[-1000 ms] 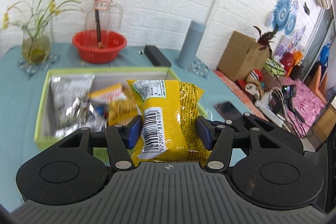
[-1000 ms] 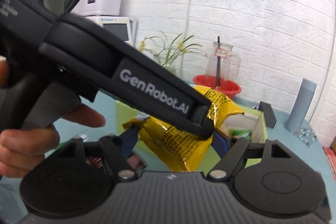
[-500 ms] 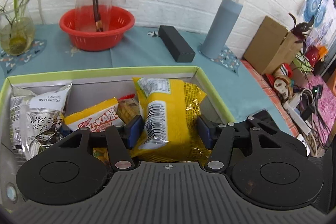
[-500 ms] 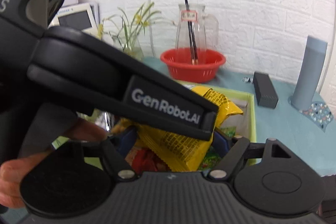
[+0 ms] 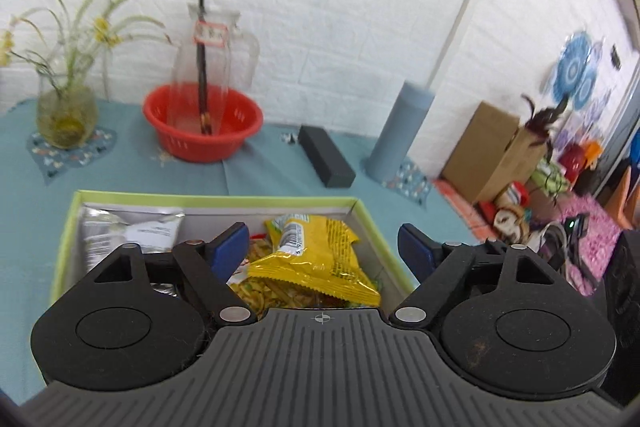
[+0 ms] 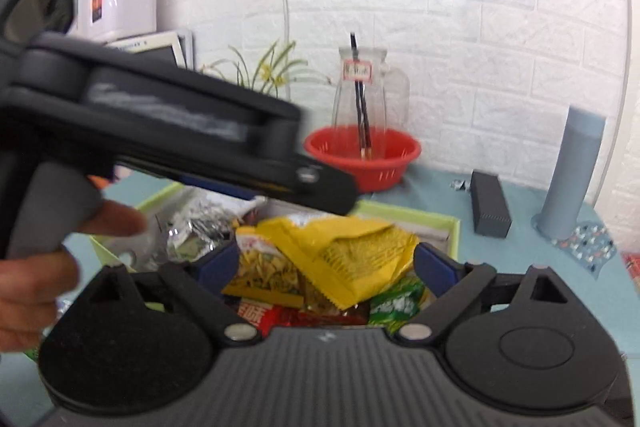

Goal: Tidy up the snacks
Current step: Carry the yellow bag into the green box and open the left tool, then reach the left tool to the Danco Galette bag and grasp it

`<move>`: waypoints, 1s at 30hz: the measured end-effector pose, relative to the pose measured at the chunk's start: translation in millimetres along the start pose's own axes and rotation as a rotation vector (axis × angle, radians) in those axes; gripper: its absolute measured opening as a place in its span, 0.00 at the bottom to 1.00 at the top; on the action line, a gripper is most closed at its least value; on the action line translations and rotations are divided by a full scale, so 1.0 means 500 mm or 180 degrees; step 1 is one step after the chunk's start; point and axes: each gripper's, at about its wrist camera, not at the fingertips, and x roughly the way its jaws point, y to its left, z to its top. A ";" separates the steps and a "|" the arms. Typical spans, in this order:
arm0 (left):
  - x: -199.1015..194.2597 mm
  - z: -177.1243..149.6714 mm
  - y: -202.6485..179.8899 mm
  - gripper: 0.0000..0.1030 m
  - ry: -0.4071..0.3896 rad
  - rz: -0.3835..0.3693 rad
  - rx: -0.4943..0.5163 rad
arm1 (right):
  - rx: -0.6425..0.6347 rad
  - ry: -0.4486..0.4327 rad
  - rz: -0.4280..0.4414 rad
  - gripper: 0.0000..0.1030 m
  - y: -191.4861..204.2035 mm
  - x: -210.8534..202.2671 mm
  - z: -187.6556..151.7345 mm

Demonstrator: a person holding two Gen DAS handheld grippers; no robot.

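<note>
We find the left claw (image 5: 322, 249) over a green-rimmed box (image 5: 208, 195) on the blue-covered counter (image 5: 256, 179), its jaws opening and its blue pads (image 5: 229, 247) clear of everything. A yellow snack bag (image 5: 316, 259) lies between the pads but apart from both, resting inside the box on top of other packets; a silver packet (image 5: 132, 229) sits toward the box's left side. The right claw (image 6: 326, 265) hangs over the same box (image 6: 454, 233) from the other side, jaws likewise opening, pads not pressing on anything. From the right wrist view the yellow snack bag (image 6: 344, 255) lies crumpled between those pads, above a red packet (image 6: 280, 317) and beside a green packet (image 6: 396, 305) — all within the box. The left claw's black body (image 6: 172, 135) crosses that view at upper left, blurred, gripped by a person's hand (image 6: 40, 267). Behind the box we note a red bowl (image 5: 202, 129) holding a glass jug (image 5: 208, 75) with dark sticks upright in it, a vase of yellow flowers (image 5: 66, 107) on a patterned mat to the left, a black oblong case (image 5: 326, 155) and a grey cylinder (image 5: 400, 131) to the right — each standing apart from the box. A cardboard box (image 5: 496, 151) stands beyond the counter's right edge, against the white brick wall.
</note>
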 end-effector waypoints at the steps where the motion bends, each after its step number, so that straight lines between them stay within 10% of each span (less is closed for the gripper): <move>1: -0.035 -0.008 0.001 0.69 -0.0069 -0.0013 -0.0046 | -0.0025 -0.0071 -0.0022 0.92 0.002 -0.016 0.006; 6: -0.182 -0.116 0.021 0.79 -0.0230 -0.0053 -0.0482 | -0.0263 -0.0327 -0.0220 0.98 0.010 -0.072 0.023; 13: -0.246 -0.245 0.060 0.78 0.0025 -0.0108 -0.0692 | -0.0234 0.0438 -0.0021 0.98 0.030 -0.131 -0.116; 25: -0.046 -0.308 -0.011 0.77 0.0859 -0.0375 -0.0511 | 0.0514 0.0682 -0.0144 0.98 0.019 -0.169 -0.260; 30: 0.004 -0.328 -0.030 0.60 0.1040 -0.0297 -0.0434 | 0.0590 0.0667 0.0059 0.99 0.030 -0.156 -0.275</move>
